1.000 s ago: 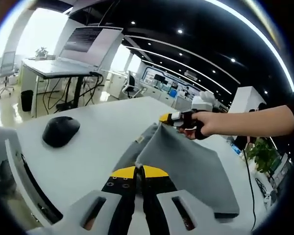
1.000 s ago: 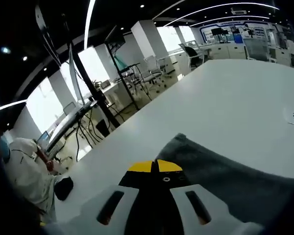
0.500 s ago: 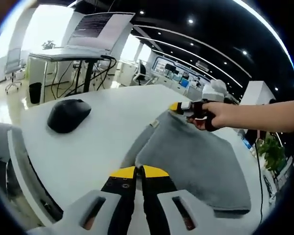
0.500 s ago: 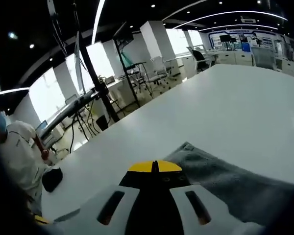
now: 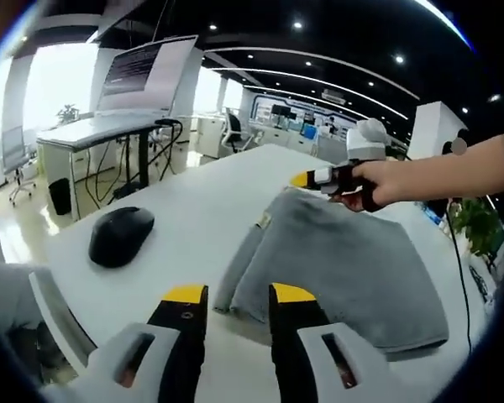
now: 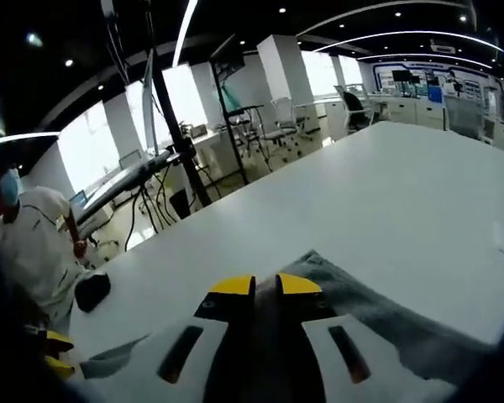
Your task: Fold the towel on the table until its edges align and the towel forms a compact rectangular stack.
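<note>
My left gripper (image 5: 229, 295) has just let go, jaws now parted; the right gripper (image 5: 323, 178) has slackened too. The towel (image 5: 336, 256) lies folded on the tabletop (image 5: 202, 218); this fold is done.

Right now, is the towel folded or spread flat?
Folded: the grey towel lies doubled on the white table, layered edges showing at its near corner.
</note>
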Tool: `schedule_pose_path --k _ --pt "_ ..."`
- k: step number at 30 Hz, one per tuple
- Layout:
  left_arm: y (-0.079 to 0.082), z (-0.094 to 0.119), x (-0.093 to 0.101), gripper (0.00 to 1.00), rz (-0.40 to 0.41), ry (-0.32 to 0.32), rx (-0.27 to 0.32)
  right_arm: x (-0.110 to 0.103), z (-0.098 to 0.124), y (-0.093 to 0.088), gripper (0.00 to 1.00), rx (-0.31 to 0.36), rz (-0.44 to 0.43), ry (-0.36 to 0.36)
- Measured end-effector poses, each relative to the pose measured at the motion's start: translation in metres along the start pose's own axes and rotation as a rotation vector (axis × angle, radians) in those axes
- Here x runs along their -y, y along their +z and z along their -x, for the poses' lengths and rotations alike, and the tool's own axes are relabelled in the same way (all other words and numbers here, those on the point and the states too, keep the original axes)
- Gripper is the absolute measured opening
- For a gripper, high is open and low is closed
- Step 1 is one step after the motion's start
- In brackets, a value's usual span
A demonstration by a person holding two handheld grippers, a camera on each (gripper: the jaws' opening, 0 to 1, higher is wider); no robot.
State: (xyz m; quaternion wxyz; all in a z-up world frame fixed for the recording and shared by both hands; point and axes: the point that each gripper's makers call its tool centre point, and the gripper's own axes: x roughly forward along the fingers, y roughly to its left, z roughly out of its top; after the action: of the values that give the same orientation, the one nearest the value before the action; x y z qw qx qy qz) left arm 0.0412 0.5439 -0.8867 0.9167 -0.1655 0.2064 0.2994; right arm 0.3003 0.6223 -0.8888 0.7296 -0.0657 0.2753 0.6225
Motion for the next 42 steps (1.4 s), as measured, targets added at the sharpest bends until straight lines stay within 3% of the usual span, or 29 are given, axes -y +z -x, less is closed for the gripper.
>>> schedule_pose_path --k 3,8,20,30,34,42 --pt "0.003 0.003 0.009 0.45 -0.061 -0.016 -0.002 0.003 0.003 -0.002 0.14 -0.009 0.005 0.001" --pt "0.006 0.006 0.020 0.61 -0.093 -0.033 -0.004 -0.001 0.016 0.001 0.22 -0.020 0.029 0.030" --pt "0.008 0.008 0.040 0.70 -0.165 -0.119 -0.016 0.006 0.038 0.007 0.30 -0.039 0.073 0.045" --pt "0.012 0.017 0.058 0.79 -0.245 -0.184 -0.016 0.025 0.074 -0.009 0.39 -0.072 0.108 0.021" --pt "0.008 0.020 0.075 0.80 -0.267 -0.214 -0.025 0.034 0.095 -0.017 0.39 -0.083 0.105 0.005" --pt "0.005 0.028 0.115 0.78 -0.299 -0.300 -0.035 0.052 0.120 -0.008 0.39 -0.063 0.107 -0.023"
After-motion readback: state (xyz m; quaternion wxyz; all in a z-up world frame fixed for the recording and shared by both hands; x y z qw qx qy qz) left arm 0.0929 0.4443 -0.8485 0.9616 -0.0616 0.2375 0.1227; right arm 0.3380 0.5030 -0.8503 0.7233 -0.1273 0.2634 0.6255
